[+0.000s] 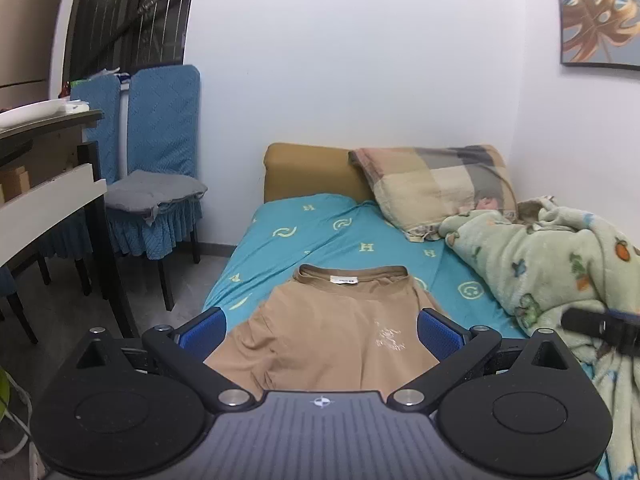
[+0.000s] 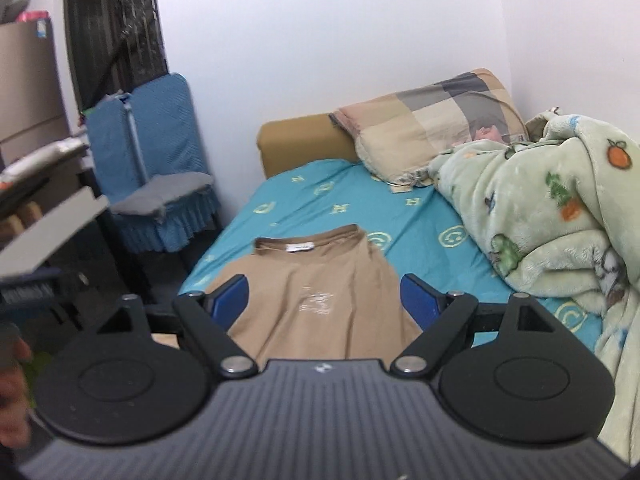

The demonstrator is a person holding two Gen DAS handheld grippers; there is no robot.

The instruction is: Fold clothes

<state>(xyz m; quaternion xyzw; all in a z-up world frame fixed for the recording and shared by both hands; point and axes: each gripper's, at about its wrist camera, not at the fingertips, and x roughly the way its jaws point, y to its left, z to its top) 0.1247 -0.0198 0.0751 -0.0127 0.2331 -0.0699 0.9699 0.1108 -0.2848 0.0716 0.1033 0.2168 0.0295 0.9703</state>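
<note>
A tan T-shirt (image 1: 332, 328) (image 2: 316, 304) lies flat on the teal bed sheet (image 1: 320, 228) (image 2: 420, 240), collar towards the headboard, a pale print on its chest. My left gripper (image 1: 322, 330) hangs above and in front of the shirt, jaws wide, its blue pads (image 1: 204, 330) clear of the cloth. My right gripper (image 2: 324, 300) is likewise held back above the shirt's near part, open and empty. The right gripper's dark tip (image 1: 600, 326) shows at the right edge of the left wrist view.
A crumpled green fleece blanket (image 1: 552, 264) (image 2: 540, 216) fills the bed's right side, with a patchwork pillow (image 1: 436, 184) (image 2: 432, 132) at the mustard headboard (image 1: 308, 172). Left of the bed stand blue-covered chairs (image 1: 160, 184) (image 2: 160, 184) and a desk (image 1: 48, 176). A hand (image 2: 12, 392) shows at the left edge.
</note>
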